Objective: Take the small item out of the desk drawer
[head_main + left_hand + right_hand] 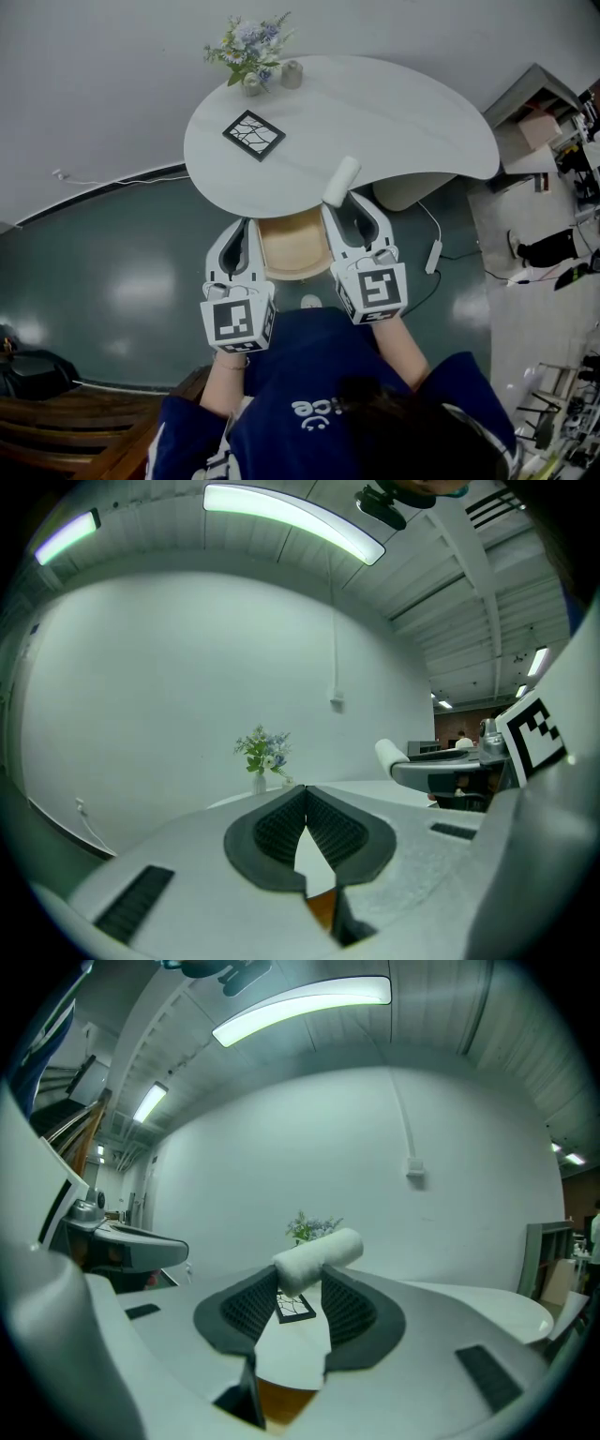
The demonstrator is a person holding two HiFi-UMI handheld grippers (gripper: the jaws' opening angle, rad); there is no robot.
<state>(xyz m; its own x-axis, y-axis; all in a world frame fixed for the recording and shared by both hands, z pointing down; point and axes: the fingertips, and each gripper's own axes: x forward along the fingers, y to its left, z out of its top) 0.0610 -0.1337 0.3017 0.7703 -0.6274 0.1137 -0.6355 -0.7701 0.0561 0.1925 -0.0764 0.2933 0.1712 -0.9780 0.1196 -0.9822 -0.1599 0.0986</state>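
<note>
Evidently the extraction step is nearly done. Small item, a white roll (340, 180), sits crosswise at the very tips of the right gripper (342, 199), its ends sticking out past both jaws. In the right gripper view the roll (317, 1260) is pinched between the ribbed pads (349, 1309), jaws clamped on it, grip far out near the tips rather than deep in the throat.

Below and behind those jaws: drawer (292, 246) pulled out, its wooden floor showing bare between the two tools. Roll is above the white table (394, 122), over its near edge, clear of the drawer.

Left gripper (246, 223) alongside, on the other side of the drawer opening. Its own view shows the left gripper (306, 794) with pad tips pressed together, nothing between them.

Ahead of the right jaws: black-and-white patterned square (253, 134) on the tabletop; farther off, a vase of flowers (251, 47).

Judgement: item counts as out. Next move likely to set the roll down on open tabletop ahead of the jaws, short of the patterned square. Tip grip is shallow, so the roll could pivot or slip; lower level, release only once it rests.
</note>
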